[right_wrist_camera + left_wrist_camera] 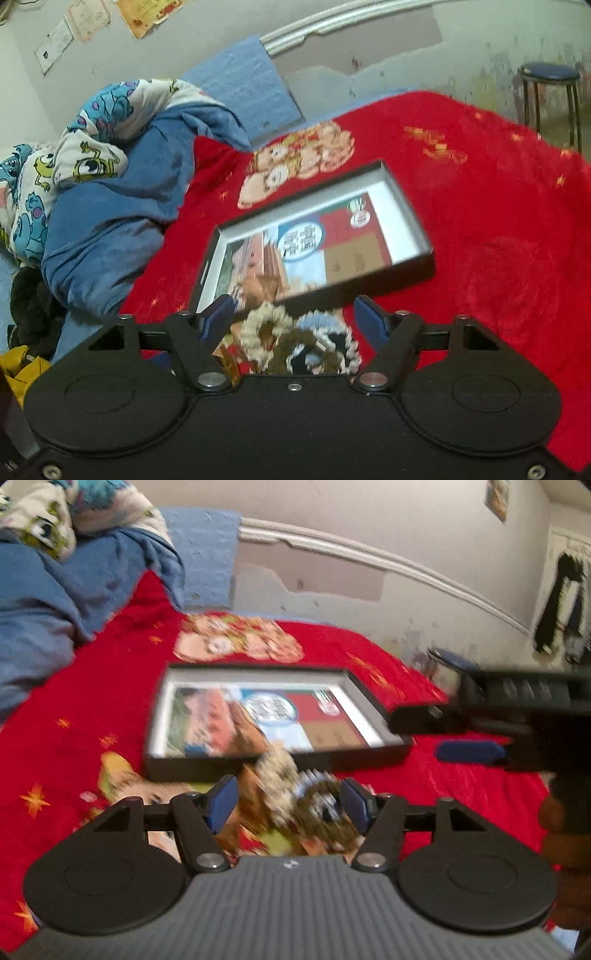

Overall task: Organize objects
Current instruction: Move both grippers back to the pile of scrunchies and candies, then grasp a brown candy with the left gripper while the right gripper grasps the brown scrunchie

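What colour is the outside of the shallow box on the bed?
Black outside, white inside walls; the box shows best in the right wrist view.

1. One black shallow box (406, 273) lying open on the red blanket (480, 221).
2. Roughly three fuzzy scrunchies (299, 339) heaped together; exact count blurred.
3. One stool (550, 74) near the wall.

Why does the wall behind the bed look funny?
The wall has big patches where paint has peeled off below the white moulding, so it looks damaged. On the red blanket, the fluffy scrunchies lie in a heap outside the black tray.
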Demonstrator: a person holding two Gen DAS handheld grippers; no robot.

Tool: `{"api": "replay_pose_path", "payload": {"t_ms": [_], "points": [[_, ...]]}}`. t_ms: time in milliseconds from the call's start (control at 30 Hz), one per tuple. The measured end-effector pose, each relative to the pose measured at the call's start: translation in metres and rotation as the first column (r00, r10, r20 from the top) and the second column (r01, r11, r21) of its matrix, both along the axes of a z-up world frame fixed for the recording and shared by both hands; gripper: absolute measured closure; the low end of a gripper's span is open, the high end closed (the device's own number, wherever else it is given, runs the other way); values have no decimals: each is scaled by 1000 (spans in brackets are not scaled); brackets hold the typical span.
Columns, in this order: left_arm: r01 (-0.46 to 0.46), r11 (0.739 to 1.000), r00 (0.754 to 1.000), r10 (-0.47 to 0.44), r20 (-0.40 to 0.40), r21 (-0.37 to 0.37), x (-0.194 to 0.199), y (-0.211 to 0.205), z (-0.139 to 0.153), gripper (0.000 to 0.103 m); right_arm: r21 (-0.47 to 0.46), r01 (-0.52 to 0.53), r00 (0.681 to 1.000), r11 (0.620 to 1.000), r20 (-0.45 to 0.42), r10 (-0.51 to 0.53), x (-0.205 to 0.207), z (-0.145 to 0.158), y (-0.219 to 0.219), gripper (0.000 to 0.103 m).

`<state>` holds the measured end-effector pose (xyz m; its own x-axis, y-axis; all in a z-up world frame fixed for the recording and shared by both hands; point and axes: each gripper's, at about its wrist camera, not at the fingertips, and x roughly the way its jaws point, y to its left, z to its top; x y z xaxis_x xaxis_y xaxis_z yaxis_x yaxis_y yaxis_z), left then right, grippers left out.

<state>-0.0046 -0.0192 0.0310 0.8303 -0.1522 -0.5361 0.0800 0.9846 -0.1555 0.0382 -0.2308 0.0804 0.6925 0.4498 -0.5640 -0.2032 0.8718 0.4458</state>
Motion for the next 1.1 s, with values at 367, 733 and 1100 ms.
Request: {"api": "replay_pose_path", "payload": {"t_ms": [367,733,1100], "points": [[27,1000,992,-26,-122,7,13,-18,-42,36,-48,-61,991,997,-122,54,14,-46,23,62],[30,998,986,-21,-165,55,20,-27,-57,61,-97,-57,985,994,-170,40,22,-72,32,62],[46,994,986,-29,-163,102,19,-33,-67,61,-100,-22,978,995,-210,1,30,-85,30,61]]}}
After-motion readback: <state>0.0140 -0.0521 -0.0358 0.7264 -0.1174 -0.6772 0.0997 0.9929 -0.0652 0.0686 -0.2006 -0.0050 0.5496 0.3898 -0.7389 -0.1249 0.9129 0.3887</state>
